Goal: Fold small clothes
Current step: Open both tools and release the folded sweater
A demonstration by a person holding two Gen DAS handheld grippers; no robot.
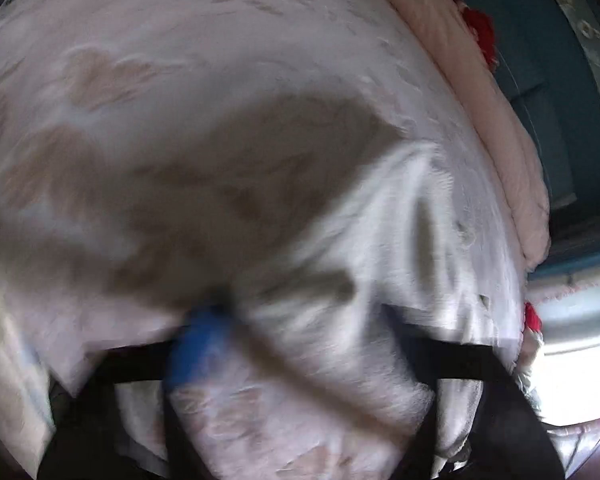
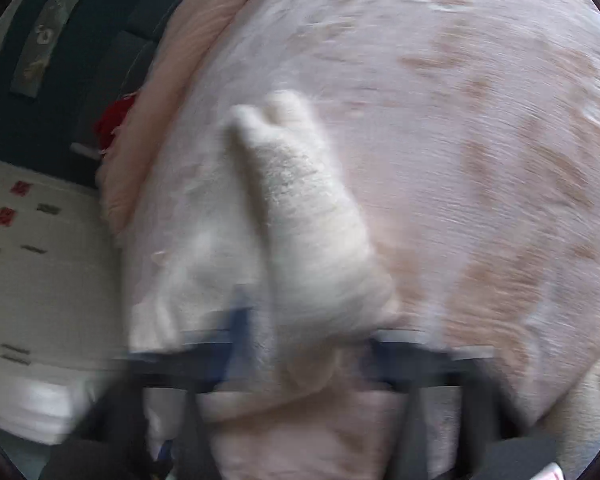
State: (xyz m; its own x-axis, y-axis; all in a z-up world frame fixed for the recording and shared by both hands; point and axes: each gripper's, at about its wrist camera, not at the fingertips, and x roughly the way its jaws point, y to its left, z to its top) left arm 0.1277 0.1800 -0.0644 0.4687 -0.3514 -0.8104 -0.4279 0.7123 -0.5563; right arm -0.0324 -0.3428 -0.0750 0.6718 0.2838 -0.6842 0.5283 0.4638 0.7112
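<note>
A small white fluffy garment [image 1: 380,220] lies bunched on the pale pink patterned bed cover [image 1: 180,60]. It runs back between the fingers of my left gripper [image 1: 296,332], which looks shut on it; one blue fingertip [image 1: 196,344] shows and the cloth hides the other. In the right wrist view the same white garment [image 2: 300,200] stretches away over the bed cover [image 2: 480,120]. Its near end is pinched in my right gripper [image 2: 308,332], beside a blue fingertip [image 2: 240,320]. Both views are smeared by motion.
A rolled pink blanket [image 1: 480,92] [image 2: 188,40] lines the bed's edge, with something red [image 1: 480,28] [image 2: 112,124] beside it. Beyond stands dark teal furniture [image 1: 540,60] [image 2: 80,60]. A white surface with red squares [image 2: 40,260] lies left of the bed.
</note>
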